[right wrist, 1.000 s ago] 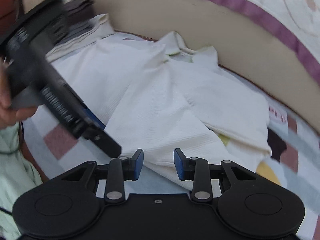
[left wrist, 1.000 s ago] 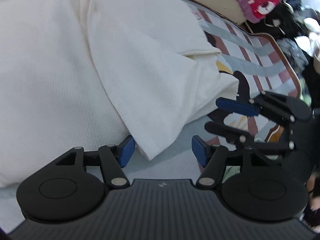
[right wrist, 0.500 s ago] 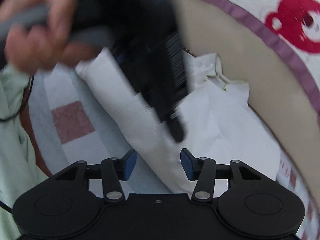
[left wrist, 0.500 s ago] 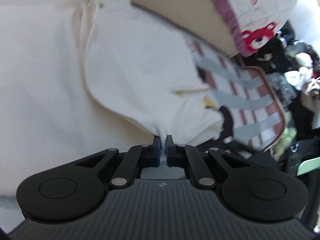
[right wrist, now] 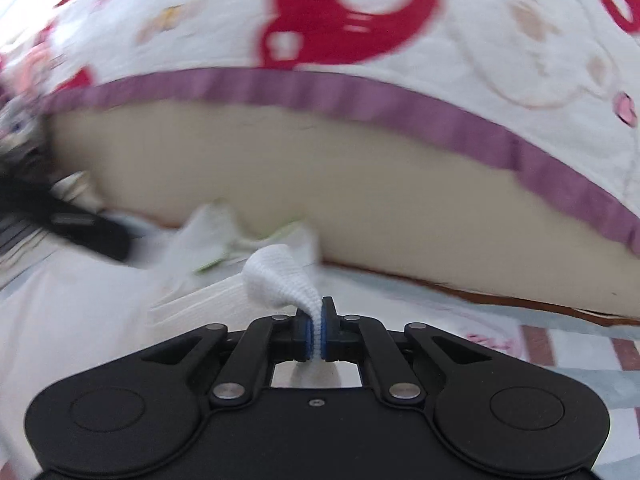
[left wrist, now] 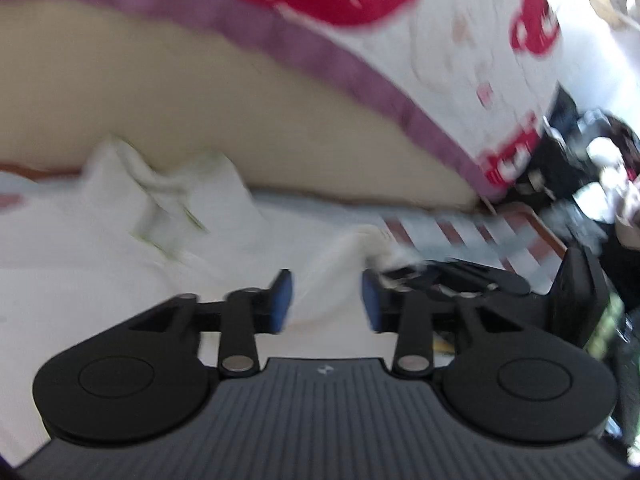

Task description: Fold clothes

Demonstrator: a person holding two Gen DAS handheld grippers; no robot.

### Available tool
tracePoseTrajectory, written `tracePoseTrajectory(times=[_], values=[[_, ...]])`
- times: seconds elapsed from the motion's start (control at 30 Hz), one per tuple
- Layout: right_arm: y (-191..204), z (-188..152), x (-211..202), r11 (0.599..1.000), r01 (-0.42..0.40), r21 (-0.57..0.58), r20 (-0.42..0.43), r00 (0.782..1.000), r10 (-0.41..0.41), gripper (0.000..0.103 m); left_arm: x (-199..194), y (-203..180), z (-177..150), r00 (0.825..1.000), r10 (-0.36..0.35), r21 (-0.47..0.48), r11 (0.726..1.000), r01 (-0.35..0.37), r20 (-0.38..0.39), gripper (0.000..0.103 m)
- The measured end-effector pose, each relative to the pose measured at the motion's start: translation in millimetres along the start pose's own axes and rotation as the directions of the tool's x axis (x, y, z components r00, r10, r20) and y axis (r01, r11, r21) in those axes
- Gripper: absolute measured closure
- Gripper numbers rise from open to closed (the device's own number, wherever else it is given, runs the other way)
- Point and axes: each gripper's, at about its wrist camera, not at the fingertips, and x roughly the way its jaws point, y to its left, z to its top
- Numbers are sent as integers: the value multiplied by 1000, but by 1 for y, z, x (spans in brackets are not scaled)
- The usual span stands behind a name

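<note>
Pinching a fold of soft white waffle-knit garment, right gripper clamps it.
Left gripper gapes; limp cloth, grab hems.

A mat with a pale blue-grey ground, reddish-brown squares and stripes and a brown border carries everything; in the right wrist view the same mat runs off to the right. A white waffle-knit garment lies directly on it, spread over its left part, with the collar bunched at the far edge; the right wrist view shows the garment on the left. Behind the mat, touching its far edge, stands a tan mattress side under a white cover with red figures and a purple trim. Both views are blurred.
</note>
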Motion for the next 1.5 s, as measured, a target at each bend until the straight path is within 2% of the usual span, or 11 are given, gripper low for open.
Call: tracePoseTrajectory(times=[0.1, 0.2, 0.3, 0.43, 0.67, 0.83, 1.0, 1.07, 1.13, 1.27, 1.5], values=[[-33, -1, 21, 996, 19, 85, -18, 1000, -17, 99, -9, 42, -12, 980, 193, 7, 981, -193, -42, 62], [-49, -8, 42, 992, 14, 129, -53, 999, -7, 99, -22, 90, -24, 923, 379, 8, 925, -380, -61, 62], [-53, -17, 59, 990, 29, 139, -117, 993, -13, 99, -42, 137, -32, 875, 482, -52, 873, -484, -51, 62], [-55, -37, 63, 979, 69, 190, -185, 982, -33, 99, -67, 181, -33, 853, 522, -113, 846, -521, -18, 58], [-55, -49, 68, 975, 83, 208, -234, 972, -32, 99, -61, 209, -29, 843, 538, 29, 843, -538, -3, 49], [-56, -49, 65, 975, 81, 205, -235, 972, -31, 99, -54, 220, -31, 887, 461, 24, 887, -462, 27, 48], [-53, -47, 65, 981, 76, 177, -227, 973, -35, 99, -35, 221, -22, 899, 435, 72, 896, -438, 54, 48], [-53, -47, 63, 984, 73, 165, -222, 975, -35, 99, -29, 219, -23, 907, 417, 109, 901, -421, 56, 53], [-54, -49, 63, 984, 66, 165, -214, 976, -30, 99, -24, 212, -26, 922, 388, 155, 910, -386, 19, 99], [-54, -47, 59, 987, 58, 148, -169, 985, -33, 99, -24, 183, -34, 897, 437, 286, 853, -436, 65, 99], [-49, -25, 52, 993, 67, 101, -76, 995, -59, 100, -35, 166, -3, 859, 474, 271, 816, -511, 193, 99]])
